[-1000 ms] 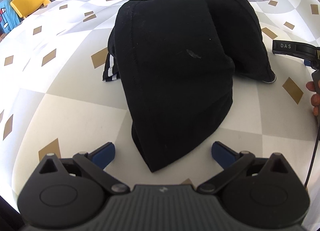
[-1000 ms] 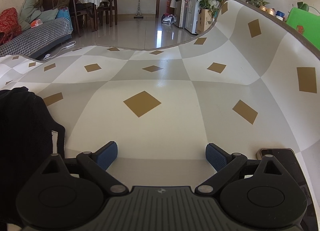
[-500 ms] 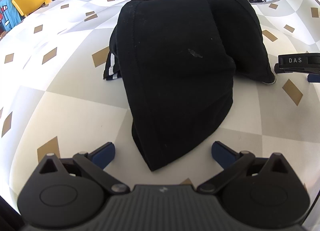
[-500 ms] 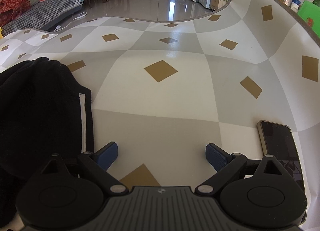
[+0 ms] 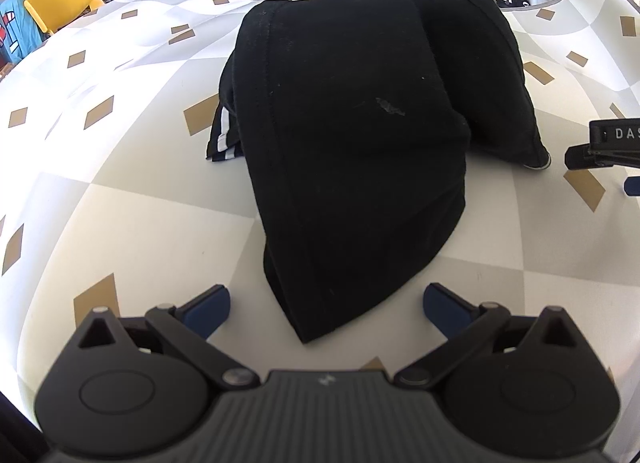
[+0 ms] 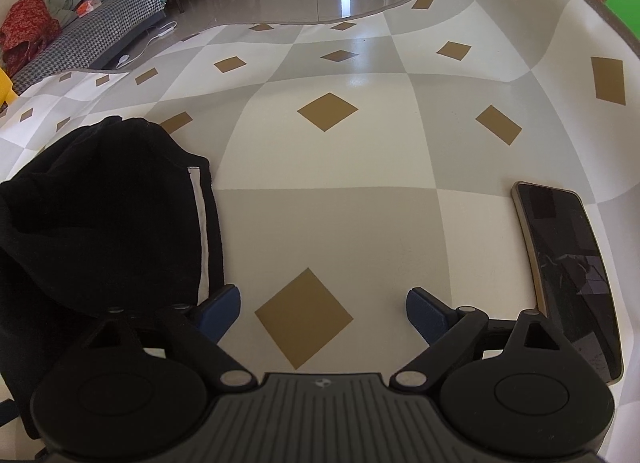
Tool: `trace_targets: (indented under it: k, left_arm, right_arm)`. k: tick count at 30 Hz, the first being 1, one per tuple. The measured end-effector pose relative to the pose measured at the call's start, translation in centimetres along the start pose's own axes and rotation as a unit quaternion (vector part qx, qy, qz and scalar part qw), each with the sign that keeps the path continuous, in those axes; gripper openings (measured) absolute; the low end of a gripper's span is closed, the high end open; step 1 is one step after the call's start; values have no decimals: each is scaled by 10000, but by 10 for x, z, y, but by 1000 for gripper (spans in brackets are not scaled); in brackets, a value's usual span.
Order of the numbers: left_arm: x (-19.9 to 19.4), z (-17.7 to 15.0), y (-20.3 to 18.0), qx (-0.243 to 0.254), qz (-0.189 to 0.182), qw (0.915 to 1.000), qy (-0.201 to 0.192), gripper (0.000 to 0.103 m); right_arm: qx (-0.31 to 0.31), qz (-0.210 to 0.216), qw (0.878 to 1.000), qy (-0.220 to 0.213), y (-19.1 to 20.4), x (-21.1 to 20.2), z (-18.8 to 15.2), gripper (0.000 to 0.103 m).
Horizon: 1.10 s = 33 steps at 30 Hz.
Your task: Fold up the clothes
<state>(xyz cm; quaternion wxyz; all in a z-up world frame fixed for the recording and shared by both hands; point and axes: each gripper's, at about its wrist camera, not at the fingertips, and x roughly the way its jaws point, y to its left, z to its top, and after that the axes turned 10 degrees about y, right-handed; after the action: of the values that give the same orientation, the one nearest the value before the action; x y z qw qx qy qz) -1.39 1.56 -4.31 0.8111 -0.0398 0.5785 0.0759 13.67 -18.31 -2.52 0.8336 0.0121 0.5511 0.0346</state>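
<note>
In your left wrist view, your left gripper [image 5: 326, 305] stood wide, both blue-padded fingers apart and holding nothing. The black garment [image 5: 352, 151] lay folded in a thick, soft heap across the middle of the surface [image 5: 132, 231], its narrow near end reaching down between your fingers without touching either pad. The cloth looked matte and fleecy, with a stitched seam running along its left side and a small pale fleck on top. A white-striped edge [image 5: 222, 139] poked out from under its left side. A second rounded fold bulged toward the far right. The surface was a smooth, glossy sheet of white and grey checks with tan diamonds. Your right gripper [image 5: 604, 149] showed only as a black part at the right edge.

In your right wrist view, your right gripper [image 6: 323, 309] was likewise spread wide and empty above a tan diamond. The garment [image 6: 100, 215] sat at the left, its white-trimmed edge just beside your left finger. A dark, flat phone [image 6: 568, 267] lay near the right edge.
</note>
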Motion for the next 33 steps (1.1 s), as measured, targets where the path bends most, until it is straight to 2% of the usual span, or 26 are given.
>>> trace_targets:
  k: [4, 6, 25, 33]
  left_arm:
    - [2, 5, -7, 2, 5, 10000, -9, 103]
    - [4, 11, 5, -2, 0, 10000, -14, 103]
    - [10, 16, 18, -3, -4, 10000, -59, 103]
    - [10, 16, 19, -1, -1, 10000, -67, 103]
  right_arm:
    - [-77, -187, 9997, -121, 1, -9, -3, 90]
    - [-97, -199, 9996, -159, 2, -12, -5, 90]
    - [-86, 247, 9996, -112, 19, -37, -26, 90]
    - [-148, 305, 9994, -95, 26, -41, -29, 90]
